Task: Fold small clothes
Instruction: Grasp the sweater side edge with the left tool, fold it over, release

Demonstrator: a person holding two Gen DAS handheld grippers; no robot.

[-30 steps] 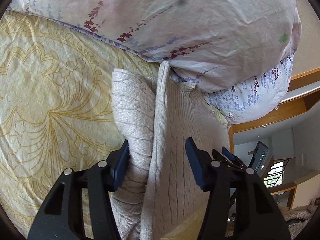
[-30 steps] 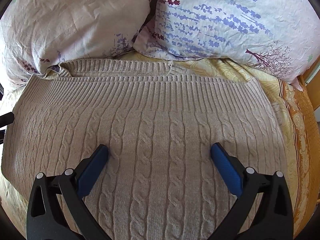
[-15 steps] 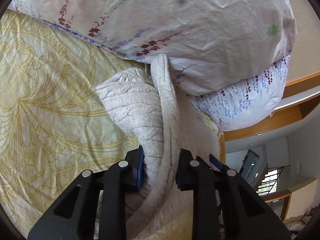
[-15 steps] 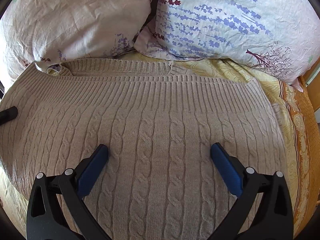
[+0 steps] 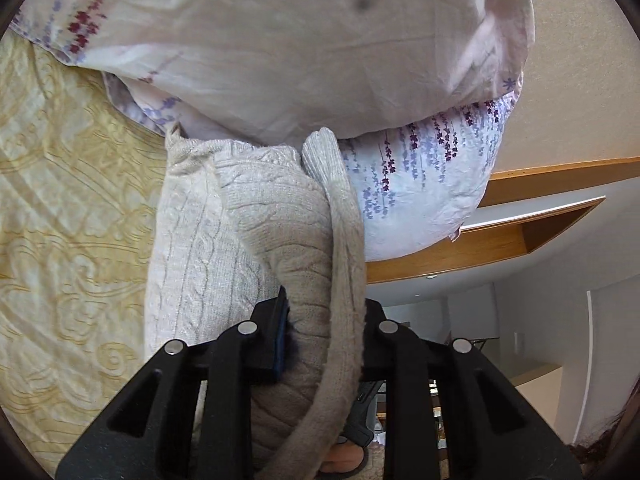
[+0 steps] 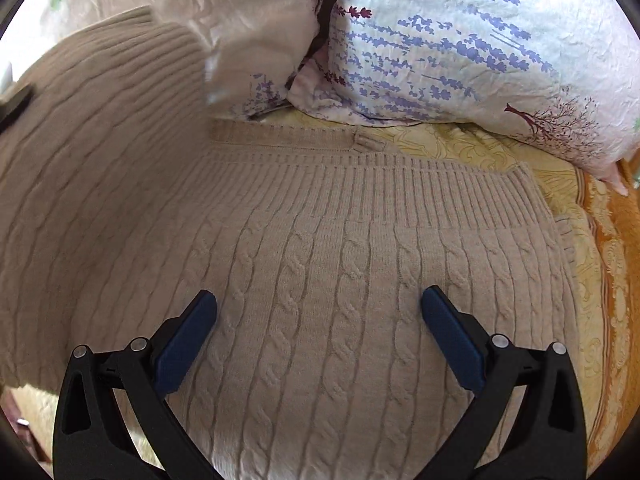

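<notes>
A beige cable-knit sweater [image 6: 328, 280] lies spread on the bed, its ribbed band toward the pillows. My left gripper [image 5: 320, 332] is shut on the sweater's left edge [image 5: 304, 240] and holds it lifted off the bed; in the right wrist view that lifted side [image 6: 92, 140] stands up and curls over on the left. My right gripper [image 6: 318, 328] is open, its blue pads apart just above the flat middle of the sweater, holding nothing.
Two floral pillows [image 6: 440, 40] [image 5: 300, 52] lie at the head of the bed, touching the sweater's band. A yellow patterned bedspread [image 5: 68, 220] covers the bed. A wooden headboard ledge [image 5: 500, 236] and the room beyond show on the right.
My left gripper closed on the sweater's left edge and raised it. The edge now rises and folds toward the right over the flat part. My right gripper stayed open and still.
</notes>
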